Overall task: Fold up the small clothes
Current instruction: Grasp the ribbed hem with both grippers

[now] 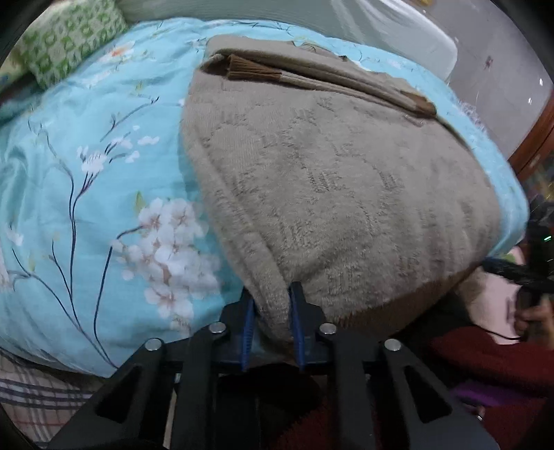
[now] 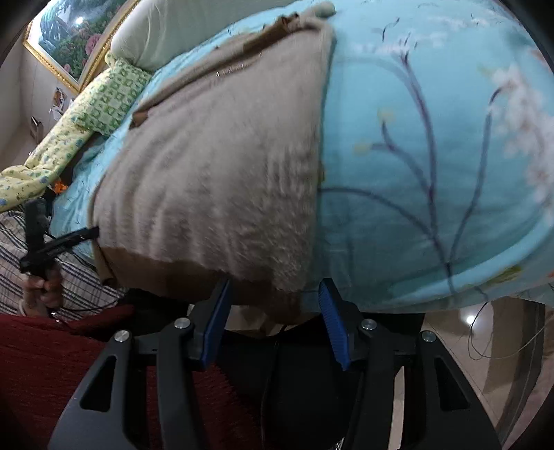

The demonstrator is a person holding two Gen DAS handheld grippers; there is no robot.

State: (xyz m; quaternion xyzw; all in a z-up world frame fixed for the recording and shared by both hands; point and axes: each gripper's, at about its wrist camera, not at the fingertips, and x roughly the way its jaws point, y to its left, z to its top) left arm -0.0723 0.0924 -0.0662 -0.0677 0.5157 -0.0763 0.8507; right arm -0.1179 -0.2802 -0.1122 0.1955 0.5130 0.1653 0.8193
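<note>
A beige knitted sweater with brown ribbed cuffs lies on a light blue floral bedspread, its sleeves folded across the far part. My left gripper is shut on the sweater's near left hem corner. In the right wrist view the sweater fills the left middle. My right gripper is open, its blue pads either side of the near right hem corner, which hangs between them. The left gripper also shows at the far left there, at the other hem corner.
A green patterned pillow lies at the head of the bed, also in the right wrist view. A plaid sheet covers the bed edge. A framed picture hangs on the wall. Tiled floor shows at the right.
</note>
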